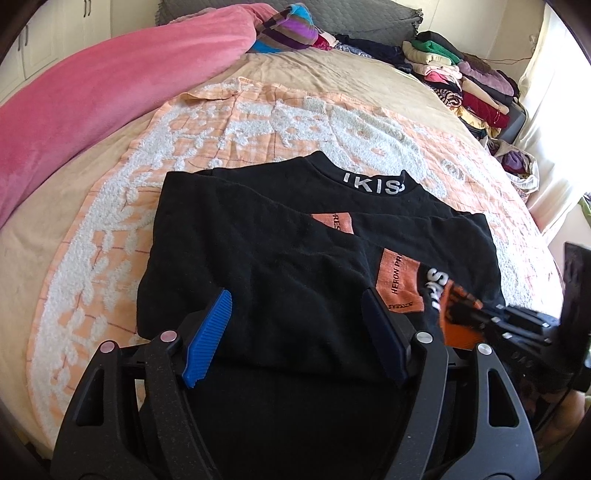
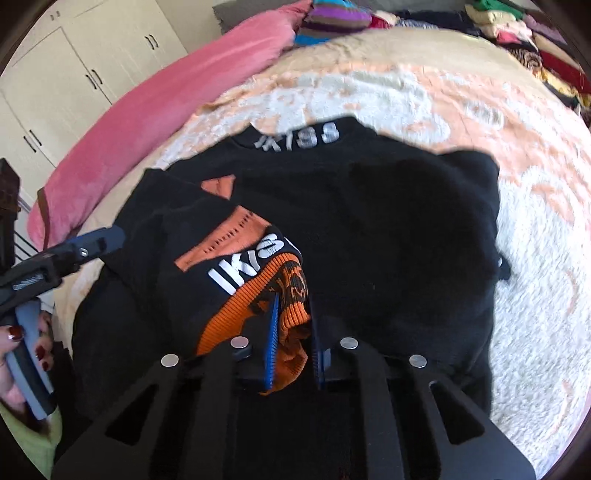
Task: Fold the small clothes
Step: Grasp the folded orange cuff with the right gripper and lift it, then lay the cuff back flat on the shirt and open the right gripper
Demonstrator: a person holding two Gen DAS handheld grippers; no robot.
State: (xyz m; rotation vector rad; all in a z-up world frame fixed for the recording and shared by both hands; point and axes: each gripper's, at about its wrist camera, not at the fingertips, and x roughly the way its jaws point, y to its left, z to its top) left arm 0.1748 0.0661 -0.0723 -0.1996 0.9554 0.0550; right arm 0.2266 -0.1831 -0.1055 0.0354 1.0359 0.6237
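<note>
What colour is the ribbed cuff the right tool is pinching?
Orange with a black pattern: the cuff in the right tool shows best in the right wrist view.

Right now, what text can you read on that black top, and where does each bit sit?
"IKISS": white, on the collar of the black top.
"IKIS", rest hidden: white, on the cuff held in the right tongs.
"HERON PR", cut off: on the orange patch.
Upper orange patch: only "RES" shows.

1. Orange-and-white patterned towel [image 1: 258,122] spread flat on beige bedsheet [image 1: 332,70].
2. Pink blanket [image 1: 92,96] bunched along left side.
3. Striped cushion [image 1: 288,31] at far end.
4. Stacked clothes [image 1: 461,77] far right.
5. Cream cupboard doors [image 2: 74,70] beyond left.
</note>
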